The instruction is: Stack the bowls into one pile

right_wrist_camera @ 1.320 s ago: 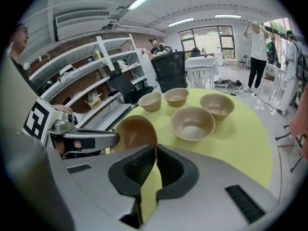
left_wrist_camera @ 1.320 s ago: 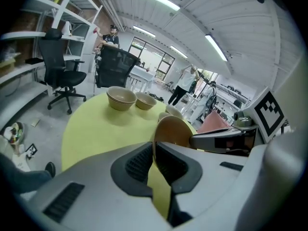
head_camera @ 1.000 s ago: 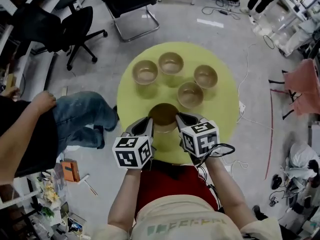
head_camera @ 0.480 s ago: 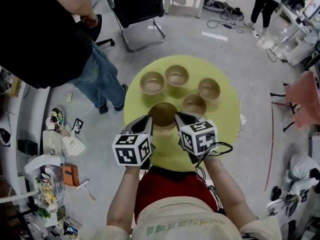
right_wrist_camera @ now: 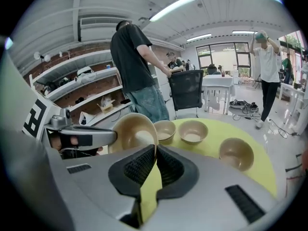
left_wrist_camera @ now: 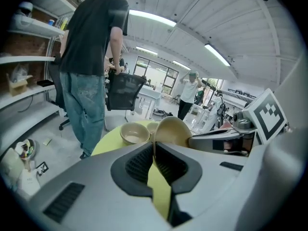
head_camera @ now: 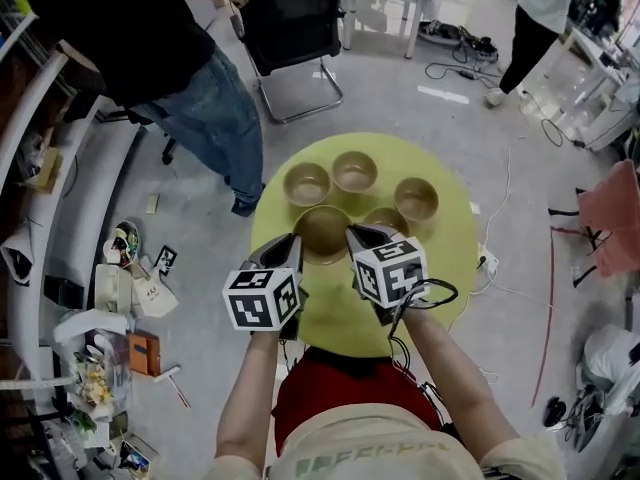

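Held bowl [head_camera: 323, 233], tan, at the near side of the round yellow table [head_camera: 445, 258]; its rim is pinched on one side by the left gripper [head_camera: 290, 244] and on the other by the right gripper [head_camera: 357, 236], both pairs of jaws closed narrow on it. Beyond it on the table: left bowl [head_camera: 307, 183] and far bowl [head_camera: 354, 171] side by side, right bowl [head_camera: 416, 199], and a fourth bowl [head_camera: 392, 216] just beside the held one, partly hidden by the right gripper. On the floor past the table: person in jeans [head_camera: 215, 108], black chair [head_camera: 295, 18]

The left gripper [left_wrist_camera: 154, 147] pinches the rim of a tilted bowl [left_wrist_camera: 172, 130]. Just left of that bowl, a second bowl [left_wrist_camera: 134, 133] sits on the yellow table [left_wrist_camera: 109, 141].
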`<state>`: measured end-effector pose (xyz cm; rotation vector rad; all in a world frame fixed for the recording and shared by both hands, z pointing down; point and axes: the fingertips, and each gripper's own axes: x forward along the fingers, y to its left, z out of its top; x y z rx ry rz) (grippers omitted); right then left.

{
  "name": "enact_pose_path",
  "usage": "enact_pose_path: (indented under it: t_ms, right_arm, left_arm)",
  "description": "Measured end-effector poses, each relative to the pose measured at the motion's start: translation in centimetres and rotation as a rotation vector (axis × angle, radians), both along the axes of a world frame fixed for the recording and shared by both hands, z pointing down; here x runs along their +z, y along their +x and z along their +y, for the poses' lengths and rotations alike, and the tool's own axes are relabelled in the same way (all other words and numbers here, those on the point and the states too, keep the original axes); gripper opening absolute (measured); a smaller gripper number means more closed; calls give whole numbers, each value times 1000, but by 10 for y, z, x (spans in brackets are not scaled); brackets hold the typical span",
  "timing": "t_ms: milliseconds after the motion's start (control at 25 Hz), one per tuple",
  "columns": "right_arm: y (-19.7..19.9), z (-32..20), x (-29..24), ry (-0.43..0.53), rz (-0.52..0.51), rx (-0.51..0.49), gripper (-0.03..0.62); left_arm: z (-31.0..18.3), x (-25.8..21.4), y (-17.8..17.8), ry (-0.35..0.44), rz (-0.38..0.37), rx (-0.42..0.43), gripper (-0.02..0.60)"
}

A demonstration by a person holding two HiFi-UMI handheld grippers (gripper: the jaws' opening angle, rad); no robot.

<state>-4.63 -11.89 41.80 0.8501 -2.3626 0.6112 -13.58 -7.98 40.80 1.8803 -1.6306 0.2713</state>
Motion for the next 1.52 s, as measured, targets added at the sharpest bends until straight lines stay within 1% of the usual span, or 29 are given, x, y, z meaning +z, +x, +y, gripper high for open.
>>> enact_pose_path:
  t_ms: [280, 600, 1000, 1240, 1520]
  right_arm:
    - [3, -6, -11, 26, -17, -32, 40]
    - [-4, -19, -23, 57, -29, -7, 40]
    - [-39, -54, -8, 51, -27, 92, 40]
    - [-69, -76, 6, 40, -15, 158, 40]
    - [-82, -99, 21, 28, 4, 229, 40]
  left_arm:
    - [-4, -12, 4, 19, -36, -32, 35]
    - [-20, -23, -4, 46, -54, -13, 35]
    - [-60, -11, -42, 52, -39, 63, 34]
    - [-90, 4, -74, 32, -33, 121, 34]
    - [-123, 22, -89, 10, -29, 195, 32]
